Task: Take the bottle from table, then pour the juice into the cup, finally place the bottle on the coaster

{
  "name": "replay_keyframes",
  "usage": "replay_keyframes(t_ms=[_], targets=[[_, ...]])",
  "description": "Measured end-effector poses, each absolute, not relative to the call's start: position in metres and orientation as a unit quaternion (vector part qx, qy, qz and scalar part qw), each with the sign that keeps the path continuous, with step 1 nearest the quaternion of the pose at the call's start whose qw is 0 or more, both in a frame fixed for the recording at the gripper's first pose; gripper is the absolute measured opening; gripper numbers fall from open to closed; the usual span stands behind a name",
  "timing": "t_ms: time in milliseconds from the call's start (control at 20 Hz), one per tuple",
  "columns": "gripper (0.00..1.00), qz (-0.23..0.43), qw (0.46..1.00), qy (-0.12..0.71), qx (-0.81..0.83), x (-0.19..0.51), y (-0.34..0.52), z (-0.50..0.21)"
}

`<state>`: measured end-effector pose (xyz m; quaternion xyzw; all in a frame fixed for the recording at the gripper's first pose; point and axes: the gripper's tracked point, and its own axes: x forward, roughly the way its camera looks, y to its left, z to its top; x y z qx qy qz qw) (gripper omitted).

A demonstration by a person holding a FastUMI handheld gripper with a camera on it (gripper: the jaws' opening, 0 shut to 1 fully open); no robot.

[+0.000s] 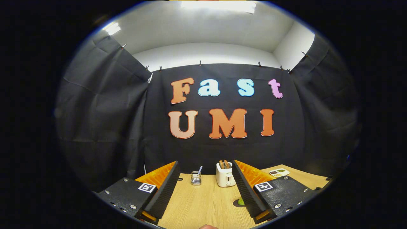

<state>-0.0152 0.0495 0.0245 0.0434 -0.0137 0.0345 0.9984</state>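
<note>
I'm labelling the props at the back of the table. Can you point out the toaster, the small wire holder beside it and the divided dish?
toaster [225,178]: gripper view, middle of its front face.
wire holder [196,178]: gripper view, centre of its mesh side.
divided dish [279,172]: gripper view, on its rim between compartments.

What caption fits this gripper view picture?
Open hand-held gripper above the wooden table, toaster beyond its fingers.

No legible text or labels
</note>
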Motion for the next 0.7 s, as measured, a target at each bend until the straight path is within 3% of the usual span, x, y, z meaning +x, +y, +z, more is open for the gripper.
replay_keyframes(t_ms=[700], targets=[[0.97,0.062,0.996,-0.01,0.063,-0.014,0.0588,0.0213]])
